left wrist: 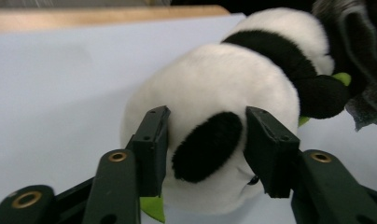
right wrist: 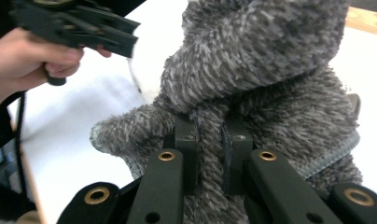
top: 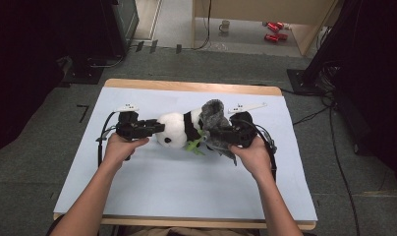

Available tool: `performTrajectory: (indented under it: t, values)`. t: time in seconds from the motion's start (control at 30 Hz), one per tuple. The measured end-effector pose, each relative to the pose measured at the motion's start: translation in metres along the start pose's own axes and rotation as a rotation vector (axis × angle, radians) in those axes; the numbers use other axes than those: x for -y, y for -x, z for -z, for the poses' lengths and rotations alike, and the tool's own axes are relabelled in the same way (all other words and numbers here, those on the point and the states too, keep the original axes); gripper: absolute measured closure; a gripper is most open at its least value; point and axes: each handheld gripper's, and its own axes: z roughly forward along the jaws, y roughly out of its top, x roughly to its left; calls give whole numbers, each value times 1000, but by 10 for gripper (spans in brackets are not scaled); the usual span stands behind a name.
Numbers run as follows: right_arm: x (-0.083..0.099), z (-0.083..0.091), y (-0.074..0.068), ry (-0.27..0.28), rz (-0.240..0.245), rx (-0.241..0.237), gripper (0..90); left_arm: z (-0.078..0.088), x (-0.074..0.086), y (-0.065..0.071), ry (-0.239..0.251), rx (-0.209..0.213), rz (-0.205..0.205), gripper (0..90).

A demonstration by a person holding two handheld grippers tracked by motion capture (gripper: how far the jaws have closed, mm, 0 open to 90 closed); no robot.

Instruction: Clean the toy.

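Note:
A black-and-white plush panda lies on its side on the pale mat, head toward the left. My left gripper holds its head: in the left gripper view the jaws of my left gripper press into the panda on either side of a black ear. A grey fuzzy cloth is bunched over the panda's body. My right gripper is shut on it; the right gripper view has a fold of the grey cloth pinched in my right gripper. Green felt leaves stick out beneath.
The mat covers a wooden table whose edge shows at the back. On the floor beyond stand a mug and red objects. Dark equipment stands at both sides, and cables run along the floor at the right.

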Motion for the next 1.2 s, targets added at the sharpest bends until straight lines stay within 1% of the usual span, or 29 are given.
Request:
performTrajectory:
  t: [0.03, 0.1, 0.17, 0.27, 0.37, 0.43, 0.47, 0.5, 0.57, 0.6, 0.63, 0.7, 0.73, 0.77, 0.83, 0.87, 0.93, 1.0, 1.07, 1.13, 1.17, 1.2]
  values:
    - [-1, -2, 2, 4, 0, 10, 807, 1, 0, 0, 12, -7, -20, 450]
    - [-3, -5, 5, 1, -1, 24, 807, 4, 1, -2, 18, -9, -36, 395]
    - [-5, -7, 8, 5, -5, 23, 807, 6, 3, -6, 15, -12, -41, 350]
    - [-7, -10, 13, 14, 4, 25, 806, 4, 6, -12, 7, -6, -40, 322]
    - [-8, -11, 17, 24, -6, 17, 805, -5, 10, -14, -18, 21, -53, 309]
    - [-9, -12, 21, 33, -11, 15, 804, -13, 13, -16, -39, 23, -67, 296]
    - [-9, -12, 22, 37, -5, 17, 804, -18, 15, -17, -47, 20, -78, 297]
    - [-9, -13, 24, 38, -6, 20, 804, -22, 17, -19, -45, 25, -78, 284]
    - [-10, -14, 27, 38, -6, 25, 804, -28, 18, -23, -16, 52, -42, 270]
    - [-10, -15, 29, 39, -9, 31, 804, -29, 18, -24, -5, 55, -32, 254]
    - [-9, -16, 30, 39, -12, 35, 803, -32, 19, -26, 6, 73, -26, 244]
    - [-9, -18, 35, 43, -26, 20, 804, -39, 22, -25, -5, 89, -38, 219]
    - [-9, -19, 37, 48, -28, 14, 803, -41, 23, -25, 1, 100, -34, 209]
    - [-9, -19, 38, 43, -28, 25, 803, -42, 23, -25, 9, 96, -26, 209]
    - [-9, -20, 40, 49, -34, 30, 804, -42, 22, -25, 15, 91, -25, 231]
    - [-9, -20, 41, 53, -38, 29, 803, -42, 22, -24, 14, 89, -22, 261]
    - [-9, -22, 42, 54, -41, 25, 803, -42, 21, -21, 10, 72, -25, 373]
    - [-10, -24, 41, 54, -37, 23, 804, -40, 20, -18, -6, 54, -33, 486]
    - [-11, -23, 40, 54, -34, 29, 803, -39, 18, -16, -16, 45, -36, 568]
    - [-12, -21, 39, 61, -31, 40, 803, -35, 15, -16, -38, 64, 9, 638]
    - [-13, -19, 39, 62, -33, 39, 803, -34, 13, -15, -51, 71, 13, 658]
    - [-15, -17, 38, 67, -31, 41, 803, -33, 13, -13, -58, 76, 2, 668]
